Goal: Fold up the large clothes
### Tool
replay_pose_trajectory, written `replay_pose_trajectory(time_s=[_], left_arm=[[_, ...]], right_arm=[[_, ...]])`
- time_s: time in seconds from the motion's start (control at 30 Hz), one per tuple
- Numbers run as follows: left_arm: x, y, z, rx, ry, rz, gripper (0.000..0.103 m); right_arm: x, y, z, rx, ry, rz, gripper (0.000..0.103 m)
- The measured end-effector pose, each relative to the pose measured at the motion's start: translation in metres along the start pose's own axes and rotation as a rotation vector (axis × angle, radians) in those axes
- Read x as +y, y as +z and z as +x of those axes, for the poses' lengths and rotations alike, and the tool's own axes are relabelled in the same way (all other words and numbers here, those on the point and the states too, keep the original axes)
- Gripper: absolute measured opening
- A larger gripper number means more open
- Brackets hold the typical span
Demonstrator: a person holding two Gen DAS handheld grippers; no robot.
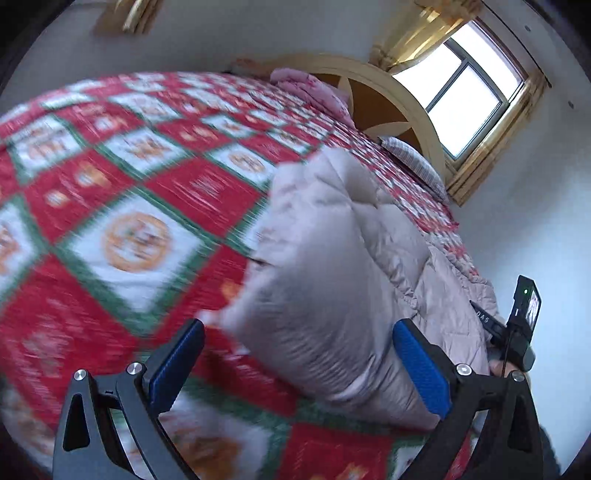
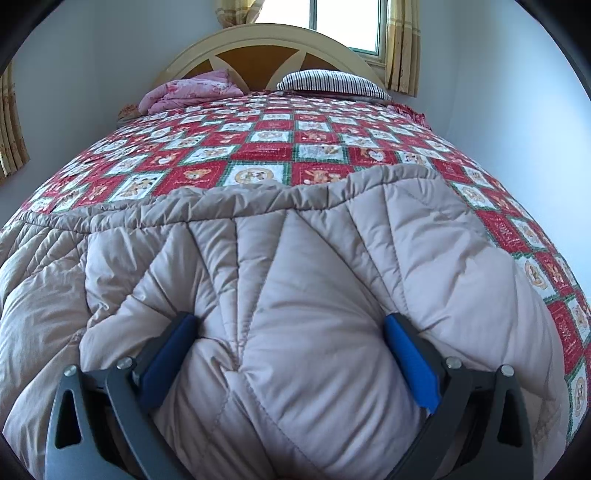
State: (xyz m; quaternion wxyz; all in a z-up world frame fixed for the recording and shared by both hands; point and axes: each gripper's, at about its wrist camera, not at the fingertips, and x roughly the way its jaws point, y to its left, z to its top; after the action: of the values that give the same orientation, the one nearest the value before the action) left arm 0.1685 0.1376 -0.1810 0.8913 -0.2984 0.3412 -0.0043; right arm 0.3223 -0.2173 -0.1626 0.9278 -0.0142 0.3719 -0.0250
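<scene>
A large beige quilted coat [image 1: 332, 258] lies on a bed with a red, white and green patchwork cover [image 1: 129, 184]. In the left wrist view, which is blurred, a bunched part of the coat rises ahead of my left gripper [image 1: 299, 354]. That gripper is open wide, and its right pad touches the fabric. Part of the right gripper's body [image 1: 521, 325] shows at the coat's far side. In the right wrist view my right gripper [image 2: 291, 332] is open wide and pushed into the coat [image 2: 295, 277], whose padding bulges between the blue pads [image 2: 410, 354].
At the head of the bed stand a curved wooden headboard [image 2: 258, 55], a folded pink blanket [image 2: 192, 90] and a striped pillow [image 2: 332, 81]. Behind them is a window [image 2: 347, 22] with yellow curtains. White walls run close along both sides of the bed.
</scene>
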Motion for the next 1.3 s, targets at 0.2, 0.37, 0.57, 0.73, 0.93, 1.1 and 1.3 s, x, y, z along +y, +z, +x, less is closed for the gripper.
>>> replay_pose_trajectory(time_s=[0.2, 0.37, 0.57, 0.73, 0.93, 1.1, 1.3], left_arm=[[-0.008, 0.011, 0.025, -0.084, -0.038, -0.067, 0.102], [-0.013, 0.027, 0.035, -0.090, -0.102, -0.101, 0.050], [-0.060, 0.049, -0.005, -0.155, -0.220, 0.011, 0.022], [-0.160, 0.059, -0.053, -0.246, -0.330, 0.225, 0.021], [-0.278, 0.034, -0.059, -0.261, -0.409, 0.473, 0.021], [-0.363, -0.028, -0.026, -0.229, -0.422, 0.732, 0.021], [-0.416, -0.143, 0.054, -0.172, -0.334, 1.126, 0.021]], right_arm=[[-0.002, 0.000, -0.002, -0.008, 0.013, 0.006, 0.102], [-0.003, 0.000, -0.001, -0.007, 0.021, 0.010, 0.103], [-0.003, 0.000, -0.001, -0.007, 0.036, 0.019, 0.103], [-0.006, 0.000, -0.003, -0.009, 0.080, 0.030, 0.103], [-0.041, 0.007, -0.039, -0.010, 0.251, 0.126, 0.101], [-0.119, 0.018, -0.084, -0.115, 0.309, 0.281, 0.101], [-0.221, 0.043, -0.118, -0.231, 0.271, 0.431, 0.101]])
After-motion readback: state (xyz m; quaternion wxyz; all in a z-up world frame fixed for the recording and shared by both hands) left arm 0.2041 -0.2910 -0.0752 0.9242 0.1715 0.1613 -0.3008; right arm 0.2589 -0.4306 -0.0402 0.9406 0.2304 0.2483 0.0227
